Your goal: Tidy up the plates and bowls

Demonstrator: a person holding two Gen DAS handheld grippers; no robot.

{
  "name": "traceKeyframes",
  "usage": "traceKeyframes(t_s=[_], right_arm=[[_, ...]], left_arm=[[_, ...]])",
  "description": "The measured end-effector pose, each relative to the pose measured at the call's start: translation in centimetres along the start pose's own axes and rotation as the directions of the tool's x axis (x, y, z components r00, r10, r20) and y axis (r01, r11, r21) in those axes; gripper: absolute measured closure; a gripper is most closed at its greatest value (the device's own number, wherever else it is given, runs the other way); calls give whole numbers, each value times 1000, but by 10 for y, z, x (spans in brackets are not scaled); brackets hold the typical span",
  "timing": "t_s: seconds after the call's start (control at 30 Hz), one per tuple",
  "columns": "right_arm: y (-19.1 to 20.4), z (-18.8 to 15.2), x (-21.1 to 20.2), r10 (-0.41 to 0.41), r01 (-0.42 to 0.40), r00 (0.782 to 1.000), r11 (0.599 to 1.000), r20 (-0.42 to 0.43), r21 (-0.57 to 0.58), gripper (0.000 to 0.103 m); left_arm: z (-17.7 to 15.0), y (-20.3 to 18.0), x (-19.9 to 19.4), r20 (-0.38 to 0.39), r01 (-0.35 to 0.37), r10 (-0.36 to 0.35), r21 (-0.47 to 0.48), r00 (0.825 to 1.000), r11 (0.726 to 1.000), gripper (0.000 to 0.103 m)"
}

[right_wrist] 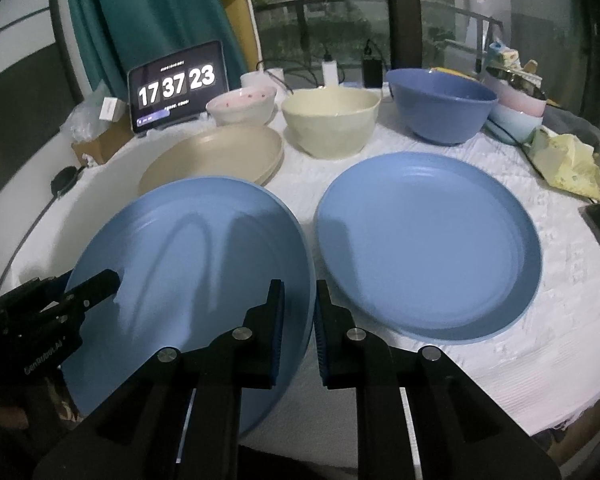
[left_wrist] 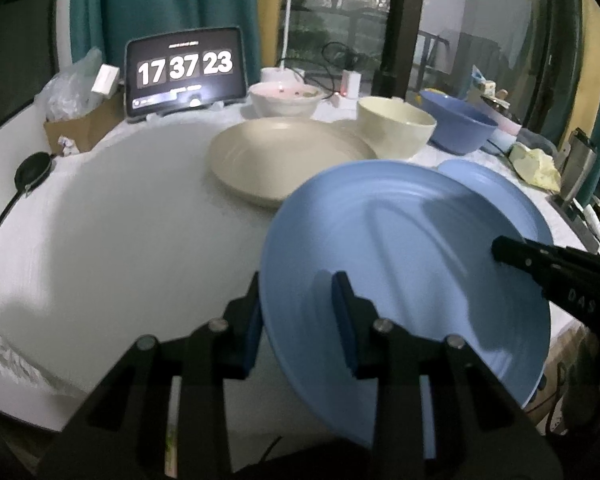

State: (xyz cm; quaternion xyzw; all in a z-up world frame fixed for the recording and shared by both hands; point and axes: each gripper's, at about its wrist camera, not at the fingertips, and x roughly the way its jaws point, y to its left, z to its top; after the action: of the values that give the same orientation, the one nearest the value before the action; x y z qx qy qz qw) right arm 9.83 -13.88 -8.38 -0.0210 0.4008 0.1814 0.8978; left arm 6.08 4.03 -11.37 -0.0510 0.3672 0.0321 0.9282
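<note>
Blue plate [right_wrist: 188,264] gripped at opposite rims by left gripper [left_wrist: 300,320] and right gripper [right_wrist: 298,328], lifted clear of table [left_wrist: 120,220]; next, judged: carry right, lower level onto second blue plate [right_wrist: 428,248].

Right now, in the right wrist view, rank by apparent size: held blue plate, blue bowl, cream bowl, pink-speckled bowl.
1. held blue plate, though it is nearest the camera
2. blue bowl
3. cream bowl
4. pink-speckled bowl

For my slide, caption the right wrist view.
Both tongs grip a tilted blue plate beside another blue plate.
</note>
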Motion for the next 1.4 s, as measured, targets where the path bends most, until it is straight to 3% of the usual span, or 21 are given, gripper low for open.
traceKeyframes(t_s=[0.63,1.4], right_arm=[[-54,10,-17,-50,43,996,995,75,91,87],[-109,16,-12,-136,120,987,977,86,176,87]], left_arm=[[24,-51,11,16,66,-67,82,998,995,69],[44,-106,43,8,124,-127,163,992,979,69]])
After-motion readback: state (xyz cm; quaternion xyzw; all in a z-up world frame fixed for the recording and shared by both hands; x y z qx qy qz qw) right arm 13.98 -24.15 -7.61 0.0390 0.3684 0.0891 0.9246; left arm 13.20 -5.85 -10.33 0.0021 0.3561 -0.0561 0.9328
